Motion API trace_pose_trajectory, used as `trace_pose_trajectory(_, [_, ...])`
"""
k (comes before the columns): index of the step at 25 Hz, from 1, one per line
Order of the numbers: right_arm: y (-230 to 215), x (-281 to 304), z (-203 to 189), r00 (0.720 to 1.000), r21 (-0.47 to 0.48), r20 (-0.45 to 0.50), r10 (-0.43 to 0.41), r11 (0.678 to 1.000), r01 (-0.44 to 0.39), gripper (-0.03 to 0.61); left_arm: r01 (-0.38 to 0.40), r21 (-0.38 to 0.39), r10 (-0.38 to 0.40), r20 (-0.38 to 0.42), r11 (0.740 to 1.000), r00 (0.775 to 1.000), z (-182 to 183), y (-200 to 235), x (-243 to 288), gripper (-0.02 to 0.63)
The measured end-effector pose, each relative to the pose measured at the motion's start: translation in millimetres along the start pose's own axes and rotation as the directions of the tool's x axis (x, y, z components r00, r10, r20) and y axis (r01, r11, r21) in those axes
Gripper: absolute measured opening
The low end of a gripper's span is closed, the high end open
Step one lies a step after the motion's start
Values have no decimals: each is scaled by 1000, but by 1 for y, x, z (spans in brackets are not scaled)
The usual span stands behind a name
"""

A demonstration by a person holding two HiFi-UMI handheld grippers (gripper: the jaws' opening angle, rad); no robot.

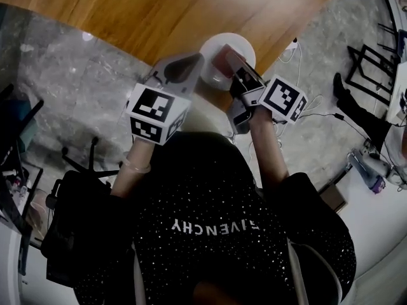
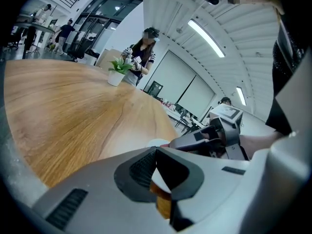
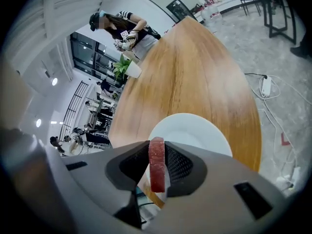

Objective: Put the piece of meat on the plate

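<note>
The only word I can read is "GIVENCHY", pale capitals upside down in my head view, across a black glitter-speckled top well behind both sets of fingers. Behind the fingers of the left gripper and right gripper, white cubes carry black square markers without letters.

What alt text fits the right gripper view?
The right gripper holds a red piece of meat upright between its jaws, with a white plate just beyond on a wooden table. A potted plant stands farther along it.
</note>
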State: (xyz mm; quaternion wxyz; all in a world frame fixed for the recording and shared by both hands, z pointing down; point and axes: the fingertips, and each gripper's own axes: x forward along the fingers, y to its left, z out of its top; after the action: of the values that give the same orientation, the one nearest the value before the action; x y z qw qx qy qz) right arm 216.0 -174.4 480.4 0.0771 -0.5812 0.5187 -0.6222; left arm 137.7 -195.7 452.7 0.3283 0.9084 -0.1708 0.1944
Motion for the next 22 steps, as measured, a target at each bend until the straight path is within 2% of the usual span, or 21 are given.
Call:
trace_pose_trajectory(5, [-12, 2, 1, 999, 90, -2, -42, 995, 42, 98, -9, 8, 9, 0, 1000, 1000, 1, 1, 2, 9])
trace_pose_trajectory(9, [-12, 6, -3, 998, 102, -37, -54, 993, 57, 107, -4, 12, 4, -5, 1000, 1000, 1, 1, 2, 9])
trace_pose_trajectory(15, [0, 9, -6, 997, 103, -58, -51, 993, 56, 207, 2, 19, -2, -13, 1000, 1000, 1, -1, 1, 9])
trace_pose_trajectory(22, [4, 4, -5, 994, 189, -54, -91, 977, 100, 224, -2, 16, 3, -10, 1000, 1000, 0, -1, -1, 9])
